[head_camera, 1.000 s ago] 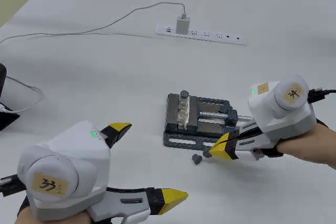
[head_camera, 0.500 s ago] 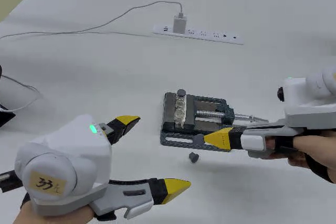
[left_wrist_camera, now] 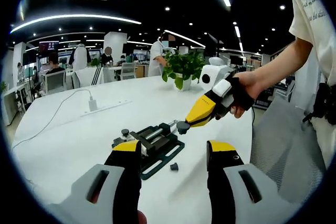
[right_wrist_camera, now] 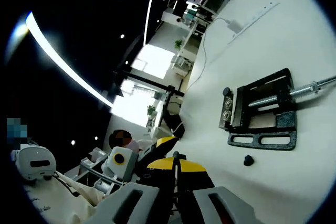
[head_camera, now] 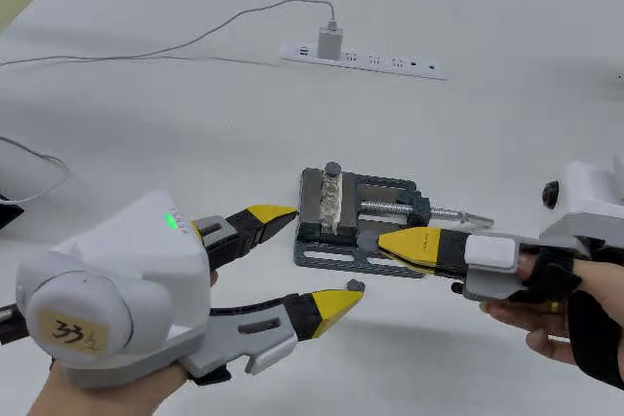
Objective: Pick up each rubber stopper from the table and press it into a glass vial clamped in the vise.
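A rubber stopper [head_camera: 368, 241] is gripped between the closed jaws of the right gripper [head_camera: 387, 241], which is held level, just in front of the vise [head_camera: 398, 209] and over its base. A glass vial [head_camera: 331, 204] is clamped upright in the vise, and a dark fitted stopper [head_camera: 332, 170] is seen on top of it. A loose stopper [head_camera: 356, 285] is found on the white table [head_camera: 195, 133] just beside the vise, close to one jaw tip of the left gripper [head_camera: 302, 258]. The left gripper's jaws are spread wide, and nothing is held between them. A power strip [head_camera: 375, 60] is laid farther back on the table.
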Demonstrator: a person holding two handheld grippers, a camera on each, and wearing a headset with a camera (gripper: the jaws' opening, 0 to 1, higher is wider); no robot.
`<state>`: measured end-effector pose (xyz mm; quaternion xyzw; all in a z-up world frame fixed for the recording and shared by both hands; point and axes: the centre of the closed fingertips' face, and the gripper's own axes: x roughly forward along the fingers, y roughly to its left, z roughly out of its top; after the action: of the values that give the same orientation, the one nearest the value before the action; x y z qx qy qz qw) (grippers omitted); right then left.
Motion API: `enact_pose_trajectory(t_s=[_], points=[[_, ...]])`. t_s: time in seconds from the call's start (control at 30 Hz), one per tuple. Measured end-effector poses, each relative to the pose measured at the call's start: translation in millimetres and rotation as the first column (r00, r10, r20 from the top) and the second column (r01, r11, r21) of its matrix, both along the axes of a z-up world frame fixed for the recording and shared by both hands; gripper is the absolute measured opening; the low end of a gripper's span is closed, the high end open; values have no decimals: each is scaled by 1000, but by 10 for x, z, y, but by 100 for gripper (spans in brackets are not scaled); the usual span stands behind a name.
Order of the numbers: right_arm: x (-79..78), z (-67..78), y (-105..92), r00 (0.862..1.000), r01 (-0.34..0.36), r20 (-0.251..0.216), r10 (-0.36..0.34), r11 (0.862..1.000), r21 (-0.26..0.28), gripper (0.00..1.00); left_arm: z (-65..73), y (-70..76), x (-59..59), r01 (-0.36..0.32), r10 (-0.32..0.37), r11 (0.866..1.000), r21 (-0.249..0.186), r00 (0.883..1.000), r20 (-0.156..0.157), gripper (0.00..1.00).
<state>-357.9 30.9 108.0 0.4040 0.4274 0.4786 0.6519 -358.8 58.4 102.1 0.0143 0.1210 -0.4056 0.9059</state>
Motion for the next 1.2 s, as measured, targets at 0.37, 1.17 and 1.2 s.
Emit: enact_pose_trajectory(t_s=[0.37, 1.17, 1.2], points=[[-8, 75, -28, 983, 64, -180, -43, 992, 112, 0, 135, -126, -26, 52, -51, 998, -22, 998, 42, 27], [-181, 135, 20, 972, 57, -233, -18, 985, 164, 0, 180, -264, -94, 116, -114, 991, -70, 993, 30, 5], [-185, 138, 18, 970, 61, -243, -19, 983, 170, 0, 184, -266, -95, 117, -115, 991, -73, 993, 32, 5]])
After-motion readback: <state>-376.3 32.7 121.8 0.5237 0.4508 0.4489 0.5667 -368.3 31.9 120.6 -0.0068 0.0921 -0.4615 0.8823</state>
